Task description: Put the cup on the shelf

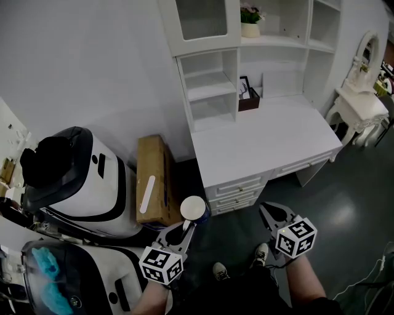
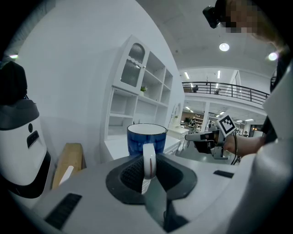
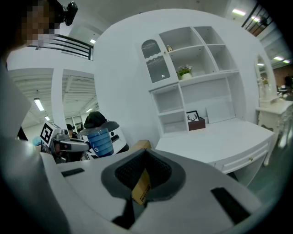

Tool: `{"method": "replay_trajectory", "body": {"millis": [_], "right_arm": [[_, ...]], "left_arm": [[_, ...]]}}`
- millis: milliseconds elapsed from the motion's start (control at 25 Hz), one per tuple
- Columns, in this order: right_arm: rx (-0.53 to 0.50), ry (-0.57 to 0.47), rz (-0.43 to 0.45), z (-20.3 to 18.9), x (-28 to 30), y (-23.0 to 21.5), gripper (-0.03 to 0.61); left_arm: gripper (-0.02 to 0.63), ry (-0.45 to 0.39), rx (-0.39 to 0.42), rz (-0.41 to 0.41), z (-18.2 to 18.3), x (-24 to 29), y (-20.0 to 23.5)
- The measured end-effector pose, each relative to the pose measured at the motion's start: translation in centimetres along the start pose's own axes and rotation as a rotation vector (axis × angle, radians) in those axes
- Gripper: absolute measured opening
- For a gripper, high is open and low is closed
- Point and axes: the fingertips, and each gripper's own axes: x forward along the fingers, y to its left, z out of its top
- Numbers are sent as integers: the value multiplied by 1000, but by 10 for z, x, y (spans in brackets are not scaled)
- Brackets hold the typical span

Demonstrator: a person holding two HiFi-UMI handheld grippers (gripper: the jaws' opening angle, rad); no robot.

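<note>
A blue cup (image 1: pixel 192 208) with a white inside hangs upright over the floor, left of the white desk (image 1: pixel 265 138). My left gripper (image 1: pixel 186 226) is shut on its white handle (image 2: pixel 149 160); the cup (image 2: pixel 146 137) stands just past the jaws. The white shelf unit (image 1: pixel 209 86) rises behind the desk, its open compartments bare. My right gripper (image 1: pixel 266 210) hovers in front of the desk drawers, apart from the cup, with a narrow gap between its jaws and nothing held. The right gripper view shows the cup (image 3: pixel 100 142) at far left and the shelf unit (image 3: pixel 183 77) ahead.
A cardboard box (image 1: pixel 154 178) leans by the wall left of the desk. Two white robot bodies (image 1: pixel 80 178) crowd the left side. A brown box with a picture (image 1: pixel 249 98) sits at the desk's back, a potted plant (image 1: pixel 250 18) higher up. A dressing table (image 1: pixel 360 98) stands right.
</note>
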Motion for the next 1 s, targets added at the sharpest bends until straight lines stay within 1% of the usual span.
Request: {"method": "replay_trajectory", "body": {"millis": [600,1000], "right_arm": [[10,-4,-2,3,13,5,5],[0,-16,8,15,19,-7,5]], "left_arm": [[57,3,8,-32,3,3,3],[57,1,1,-33,8,18,-2]]}}
